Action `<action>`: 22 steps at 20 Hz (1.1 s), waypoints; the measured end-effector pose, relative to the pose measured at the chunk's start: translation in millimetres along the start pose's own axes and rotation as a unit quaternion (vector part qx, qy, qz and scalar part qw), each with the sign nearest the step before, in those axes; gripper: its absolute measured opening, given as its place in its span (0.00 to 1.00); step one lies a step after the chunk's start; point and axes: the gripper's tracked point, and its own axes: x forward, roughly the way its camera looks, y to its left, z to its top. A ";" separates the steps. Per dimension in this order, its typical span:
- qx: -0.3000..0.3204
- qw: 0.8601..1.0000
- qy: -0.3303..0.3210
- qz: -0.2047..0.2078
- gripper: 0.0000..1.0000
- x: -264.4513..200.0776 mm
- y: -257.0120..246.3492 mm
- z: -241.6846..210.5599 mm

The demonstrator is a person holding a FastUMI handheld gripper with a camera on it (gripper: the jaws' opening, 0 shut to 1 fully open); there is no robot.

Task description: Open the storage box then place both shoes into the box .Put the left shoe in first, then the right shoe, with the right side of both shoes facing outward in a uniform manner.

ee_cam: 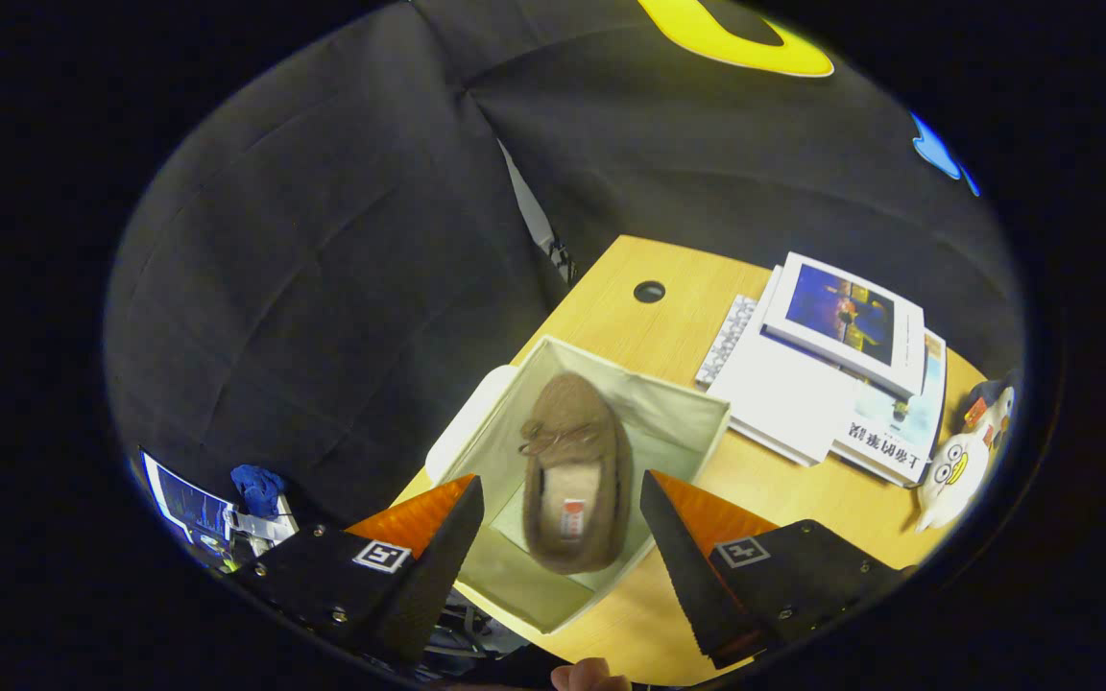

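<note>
Blurred: brown fuzzy slipper [574, 472] inside the open cream fabric storage box [678, 408], bow and insole label indistinct. Near corner of that box hidden behind the spread fingers of the hand-held gripper [561, 533]. Cut off below: a fingertip [589, 676]. Half lost at the rim: white cartoon plush toy [958, 468], small blue cloth lump [257, 488].

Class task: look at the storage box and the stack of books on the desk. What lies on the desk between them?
Nothing: in the claw's view, bare desk separates the storage box from the books. The claw hangs open above the box.
</note>
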 end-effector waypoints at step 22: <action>0.049 0.840 -0.443 -0.307 0.99 -337.0 -156.3 -35.9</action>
